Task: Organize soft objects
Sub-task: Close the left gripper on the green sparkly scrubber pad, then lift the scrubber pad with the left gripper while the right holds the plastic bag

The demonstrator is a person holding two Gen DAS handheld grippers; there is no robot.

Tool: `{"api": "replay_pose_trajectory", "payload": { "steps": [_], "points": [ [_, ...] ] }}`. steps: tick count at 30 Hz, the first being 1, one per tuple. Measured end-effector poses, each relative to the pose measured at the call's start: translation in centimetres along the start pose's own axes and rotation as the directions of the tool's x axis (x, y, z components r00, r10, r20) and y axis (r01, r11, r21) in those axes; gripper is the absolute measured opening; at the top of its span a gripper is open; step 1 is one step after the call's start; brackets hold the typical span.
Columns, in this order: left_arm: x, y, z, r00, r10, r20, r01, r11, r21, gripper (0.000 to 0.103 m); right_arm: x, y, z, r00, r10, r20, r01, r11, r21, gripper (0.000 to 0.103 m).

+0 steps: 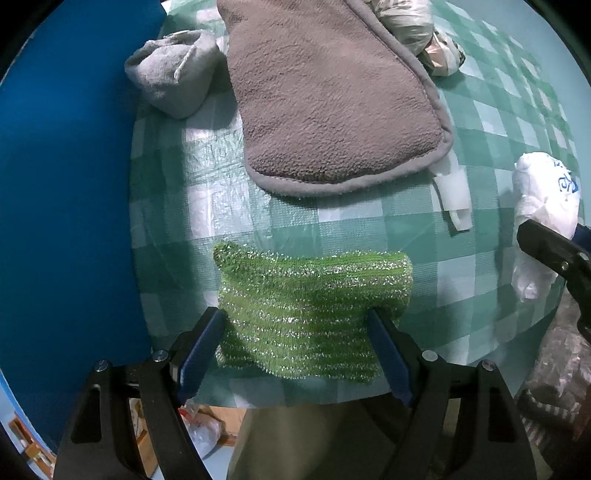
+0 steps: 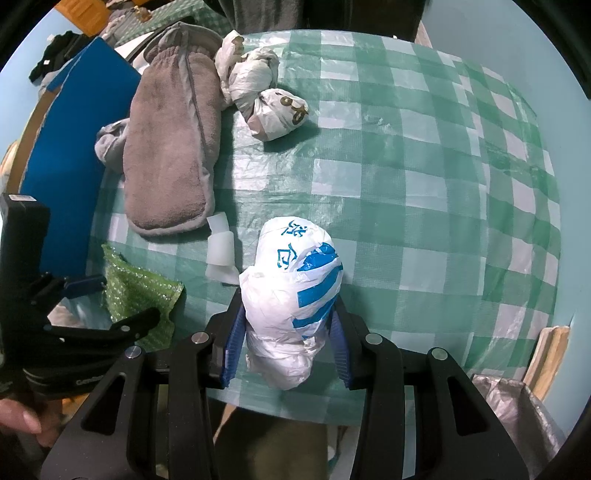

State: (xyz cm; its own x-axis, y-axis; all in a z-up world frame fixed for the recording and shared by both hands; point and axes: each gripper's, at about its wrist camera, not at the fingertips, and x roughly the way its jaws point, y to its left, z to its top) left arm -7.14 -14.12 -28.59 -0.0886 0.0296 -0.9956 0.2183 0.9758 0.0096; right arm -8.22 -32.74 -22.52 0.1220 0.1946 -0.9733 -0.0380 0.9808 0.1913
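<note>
In the left wrist view, the left claw (image 1: 297,328) sits at the lower middle of the frame with its blue pads against both side edges of a green glittery scouring cloth (image 1: 314,310), pinching it at the near edge of the worktop (image 1: 491,122), which is covered in a green-and-white checked plastic sheet. Above the cloth, in the upper middle, lies a brown-grey fleece mitt (image 1: 328,96) with a grey bound edge. A rolled grey sock (image 1: 173,81) rests just beside it at the upper left, partly over the blue board (image 1: 66,177) that fills the left side. A small white plastic piece (image 1: 454,195) pokes out from under the mitt's lower right corner. At the top right a knotted, printed plastic bag (image 1: 417,29) touches the mitt's edge.

In the right wrist view, the right claw (image 2: 286,332) at the lower middle is closed on a bundled white plastic bag with blue print (image 2: 291,291), its blue pads pressed into the bag's sides near the worktop's near edge. The bag bulges up between the fingers. The white plastic piece lies just left of the bag, the mitt further up and left, and the knotted bag in the upper middle, well apart from the bundled one. The scouring cloth shows at the lower left, held in the other claw.
</note>
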Motion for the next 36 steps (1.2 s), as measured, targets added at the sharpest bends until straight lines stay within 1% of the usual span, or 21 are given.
{"api": "replay_pose_trajectory", "payload": {
  "steps": [4, 6, 7, 9, 11, 12, 14, 16, 17, 20, 23, 31, 36],
  "points": [
    [0.1, -0.1, 0.0, 1.000, -0.002, 0.021, 0.002, 1.000, 0.000, 0.081, 0.2, 0.1, 0.0, 1.000, 0.001, -0.004, -0.001, 1.000, -0.001, 0.041],
    [-0.2, 0.0, -0.2, 1.000, -0.009, 0.030, 0.009, 1.000, 0.003, 0.078, 0.3, 0.1, 0.0, 1.000, 0.001, -0.004, -0.001, 1.000, -0.001, 0.041],
    [-0.7, -0.2, -0.7, 0.999, -0.012, 0.034, 0.012, 1.000, 0.006, 0.075, 0.3, 0.1, 0.0, 1.000, 0.001, -0.004, -0.001, 1.000, -0.001, 0.041],
    [-0.9, -0.2, -0.9, 0.999, -0.016, 0.043, 0.015, 1.000, 0.013, 0.067, 0.2, 0.1, 0.0, 1.000, -0.001, -0.004, 0.001, 1.000, -0.002, 0.041],
    [-1.4, -0.6, -1.1, 0.998, -0.019, 0.053, 0.018, 1.000, 0.022, 0.051, 0.2, 0.1, 0.0, 1.000, -0.001, -0.003, 0.001, 1.000, -0.002, 0.041],
    [-1.8, -0.9, -1.3, 0.998, -0.021, 0.056, 0.020, 0.999, 0.026, 0.046, 0.2, 0.1, 0.0, 1.000, -0.001, -0.002, 0.001, 1.000, -0.001, 0.041],
    [-1.9, -1.0, -1.4, 0.998, -0.027, 0.056, 0.026, 0.999, 0.028, 0.029, 0.1, 0.2, 0.0, 1.000, -0.001, -0.001, 0.001, 1.000, 0.000, 0.041],
    [-2.0, -0.9, -1.4, 0.998, -0.038, 0.051, 0.037, 0.999, 0.024, 0.019, 0.0, 0.3, 0.0, 1.000, -0.001, 0.000, 0.001, 1.000, 0.000, 0.041],
    [-1.9, -0.8, -1.4, 0.998, -0.044, 0.048, 0.043, 0.999, 0.021, 0.017, 0.0, 0.3, 0.0, 1.000, 0.000, 0.001, 0.000, 1.000, -0.001, 0.041],
    [-2.1, -0.5, -1.3, 0.998, -0.053, 0.042, 0.052, 0.999, 0.012, 0.015, -0.2, 0.6, -0.1, 1.000, 0.003, 0.007, -0.003, 1.000, -0.003, 0.041],
    [-2.8, -0.3, -1.4, 0.997, -0.060, 0.054, 0.060, 0.998, 0.015, 0.014, -0.4, 0.8, 0.0, 1.000, 0.006, 0.012, -0.006, 1.000, -0.005, 0.041],
    [-5.8, -0.2, -1.2, 0.992, -0.064, 0.105, 0.062, 0.998, 0.025, 0.014, -1.2, 1.4, 0.2, 1.000, 0.002, 0.016, -0.001, 1.000, -0.029, 0.040],
    [-7.7, 0.8, -0.9, 0.989, -0.062, 0.136, 0.060, 0.998, 0.021, 0.014, -2.4, 2.0, 0.6, 0.999, 0.007, 0.032, -0.006, 0.999, -0.046, 0.040]
  ]
}}
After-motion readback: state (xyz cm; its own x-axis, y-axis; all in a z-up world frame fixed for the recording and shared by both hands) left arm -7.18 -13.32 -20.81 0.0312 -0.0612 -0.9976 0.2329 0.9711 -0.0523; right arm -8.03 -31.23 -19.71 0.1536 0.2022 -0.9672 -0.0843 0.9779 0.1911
